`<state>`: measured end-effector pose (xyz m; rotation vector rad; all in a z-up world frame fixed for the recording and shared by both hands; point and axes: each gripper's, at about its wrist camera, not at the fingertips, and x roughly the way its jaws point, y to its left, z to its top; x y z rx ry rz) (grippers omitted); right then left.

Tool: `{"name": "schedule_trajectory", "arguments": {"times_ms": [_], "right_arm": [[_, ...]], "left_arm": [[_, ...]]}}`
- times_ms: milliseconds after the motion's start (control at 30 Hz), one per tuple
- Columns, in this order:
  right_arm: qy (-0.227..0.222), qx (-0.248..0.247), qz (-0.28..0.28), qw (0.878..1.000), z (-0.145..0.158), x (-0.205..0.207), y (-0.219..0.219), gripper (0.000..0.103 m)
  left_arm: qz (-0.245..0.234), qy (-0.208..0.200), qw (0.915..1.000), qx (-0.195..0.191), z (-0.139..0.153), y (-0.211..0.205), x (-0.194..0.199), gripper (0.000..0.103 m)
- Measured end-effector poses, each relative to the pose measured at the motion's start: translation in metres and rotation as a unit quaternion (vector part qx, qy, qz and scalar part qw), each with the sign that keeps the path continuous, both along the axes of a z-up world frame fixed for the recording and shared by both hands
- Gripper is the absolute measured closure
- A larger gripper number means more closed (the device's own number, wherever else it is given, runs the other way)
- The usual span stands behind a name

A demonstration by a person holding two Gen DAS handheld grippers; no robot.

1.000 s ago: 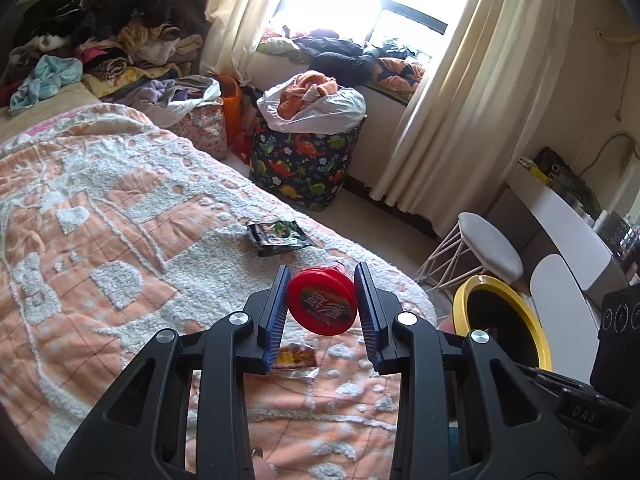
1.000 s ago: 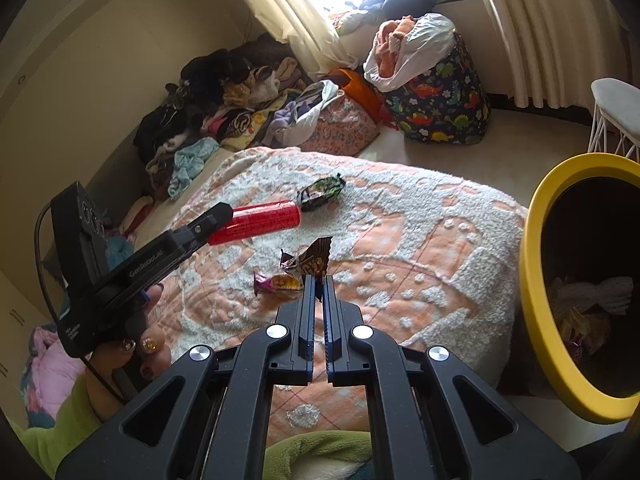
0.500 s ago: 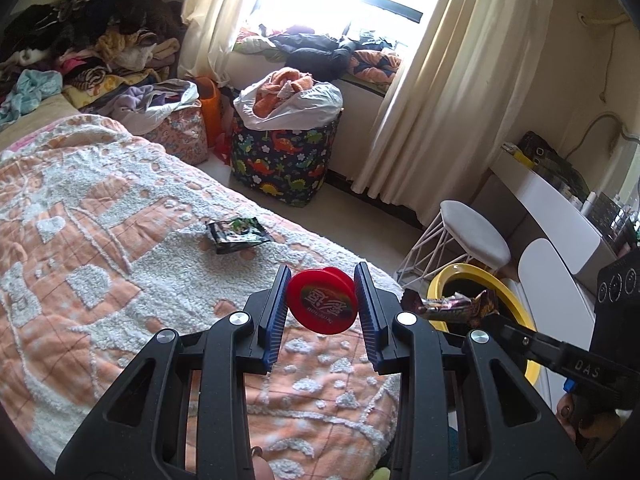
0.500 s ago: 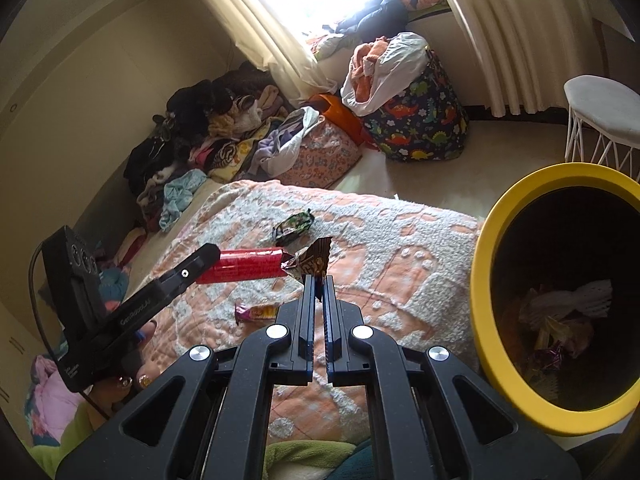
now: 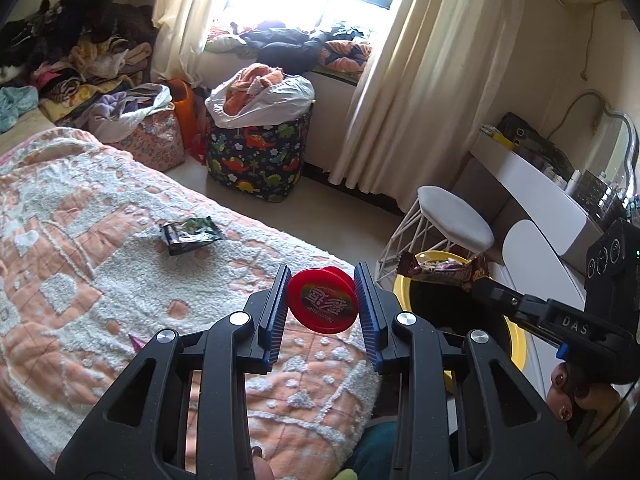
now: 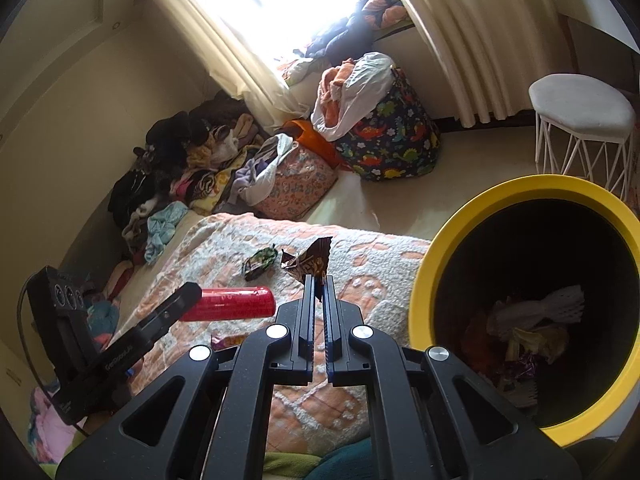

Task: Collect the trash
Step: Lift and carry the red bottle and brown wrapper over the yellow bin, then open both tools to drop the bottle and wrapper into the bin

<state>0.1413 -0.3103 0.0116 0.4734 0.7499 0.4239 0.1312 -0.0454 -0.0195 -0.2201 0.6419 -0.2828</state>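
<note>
1. At the far left of the left wrist view, a heap of dark and striped clothes (image 5: pixel 76 48) is piled against the cream wall, beyond the head of the bed.
2. The bed is covered by an orange and white tufted blanket (image 5: pixel 80 240) that fills the lower left of both views.
3. A small dark green foil wrapper (image 5: pixel 191 231) lies flat on the blanket, well apart from both grippers; a pink and yellow candy wrapper (image 6: pixel 230 341) lies on the blanket too, partly hidden behind the right gripper's frame.
4. On the pale floor past the bed stand a pink floral fabric bag (image 5: pixel 154 144) and a dark dinosaur-print laundry basket (image 5: pixel 258 156), the latter stuffed with orange and white cloth.
5. Behind them, cream curtains (image 5: pixel 416 80) frame a bright window whose sill is heaped with clothes.
6. The left gripper (image 5: pixel 322 304) is clamped on a red cylindrical snack can (image 5: pixel 323 300), held in the air over the blanket's edge, its printed end facing the camera.
7. Right of the bed stands a round yellow-rimmed black trash bin (image 6: pixel 424 280) with crumpled paper and wrappers inside.
8. The right gripper (image 6: pixel 318 286) pinches a crumpled brown chocolate wrapper (image 6: pixel 308 260), held in the air near the bin's rim.
9. A white wire-legged stool (image 5: pixel 452 220) stands behind the bin, beside a white dressing table (image 5: pixel 532 188).
</note>
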Motion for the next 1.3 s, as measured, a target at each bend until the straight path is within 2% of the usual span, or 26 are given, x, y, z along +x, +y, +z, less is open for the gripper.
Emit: {"name": "schedule_trajectory", "arguments": {"times_ms": [733, 1300], "right_arm": [[-0.004, -0.007, -0.085, 0.996, -0.005, 0.005, -0.063, 0.099], [0.011, -0.015, -0.147, 0.989, -0.017, 0.006, -0.111, 0.099]], "left_arm": [[-0.068, -0.020, 0.9973, 0.016, 0.007, -0.067, 0.000, 0.078], [-0.123, -0.024, 0.9916, 0.033, -0.001, -0.118, -0.001, 0.077]]}}
